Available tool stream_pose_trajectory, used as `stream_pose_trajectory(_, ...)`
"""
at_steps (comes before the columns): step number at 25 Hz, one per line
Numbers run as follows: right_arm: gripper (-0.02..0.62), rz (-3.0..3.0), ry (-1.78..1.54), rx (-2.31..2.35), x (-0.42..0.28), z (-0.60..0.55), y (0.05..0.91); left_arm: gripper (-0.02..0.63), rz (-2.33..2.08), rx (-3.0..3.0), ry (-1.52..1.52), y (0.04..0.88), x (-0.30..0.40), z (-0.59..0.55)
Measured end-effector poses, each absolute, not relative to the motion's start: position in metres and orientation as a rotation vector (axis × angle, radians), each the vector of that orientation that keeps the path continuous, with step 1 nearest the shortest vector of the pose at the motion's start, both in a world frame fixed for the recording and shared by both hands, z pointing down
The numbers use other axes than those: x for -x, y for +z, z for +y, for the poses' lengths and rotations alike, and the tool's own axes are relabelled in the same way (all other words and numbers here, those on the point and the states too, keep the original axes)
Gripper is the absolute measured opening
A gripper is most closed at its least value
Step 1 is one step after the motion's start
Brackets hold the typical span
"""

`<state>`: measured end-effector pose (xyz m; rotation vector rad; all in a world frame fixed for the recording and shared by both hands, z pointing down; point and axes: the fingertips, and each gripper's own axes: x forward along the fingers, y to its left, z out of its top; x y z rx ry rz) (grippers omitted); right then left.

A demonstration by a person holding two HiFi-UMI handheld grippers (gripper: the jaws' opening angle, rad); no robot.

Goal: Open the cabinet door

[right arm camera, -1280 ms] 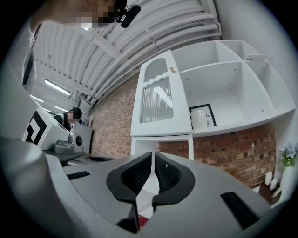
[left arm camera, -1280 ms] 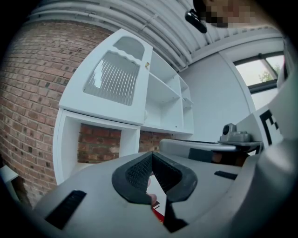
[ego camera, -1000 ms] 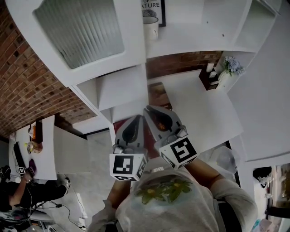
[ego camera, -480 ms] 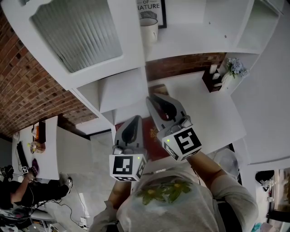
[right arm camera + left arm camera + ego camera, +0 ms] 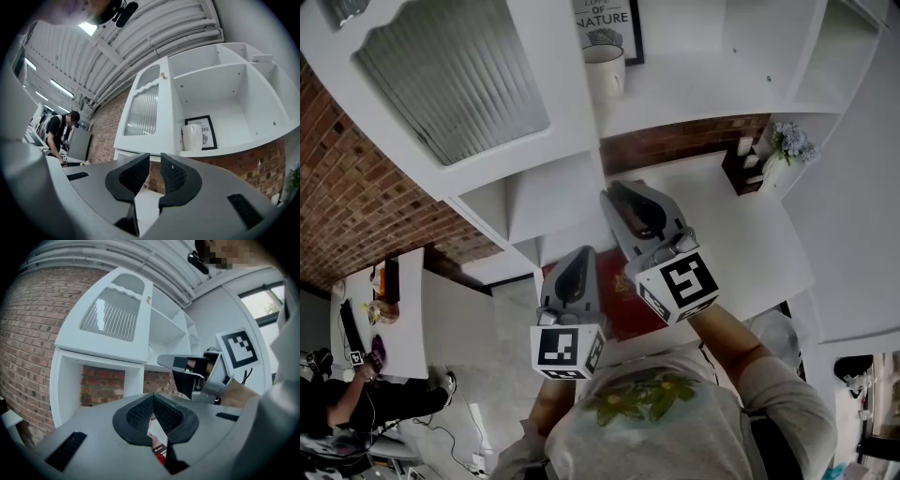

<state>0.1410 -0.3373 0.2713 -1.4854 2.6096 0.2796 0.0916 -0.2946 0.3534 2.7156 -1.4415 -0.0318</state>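
Observation:
The white cabinet door (image 5: 450, 84) with its ribbed glass panel stands swung open to the left; it also shows as the door (image 5: 112, 317) and the door (image 5: 143, 112), with a small knob (image 5: 163, 75) at its edge. My right gripper (image 5: 614, 199) is raised in front of the open shelves, apart from the door. Its jaws have just been opening, and a narrow gap shows at the right gripper (image 5: 155, 159) with nothing in it. My left gripper (image 5: 579, 255) hangs lower and nearer to me; its tips meet at the left gripper (image 5: 152, 397), empty.
A white mug (image 5: 605, 61) and a framed print (image 5: 605, 23) stand on the open shelf. The white counter (image 5: 741, 253) below bears a dark holder with flowers (image 5: 787, 141). Brick wall lies behind. A person (image 5: 328, 398) sits at a table far left.
My right gripper has moved up and forward toward the cabinet, and its jaws have parted a little. The left gripper has hardly moved.

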Motion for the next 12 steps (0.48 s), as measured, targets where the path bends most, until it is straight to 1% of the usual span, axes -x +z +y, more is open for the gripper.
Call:
stream_pose_trajectory(3, 0.071, 2.619, 0.266, 1.48, -0.142, -0.345, 0.27, 0.009, -1.445, -2.713, -0.021, 0.355, -0.091, -0.297)
stream_pose_trajectory(12, 0.087, 2.618, 0.285, 1.484, -0.141, -0.366, 0.265, 0.009, -1.466, -2.707, 0.017, 0.36, -0.085, -0.306)
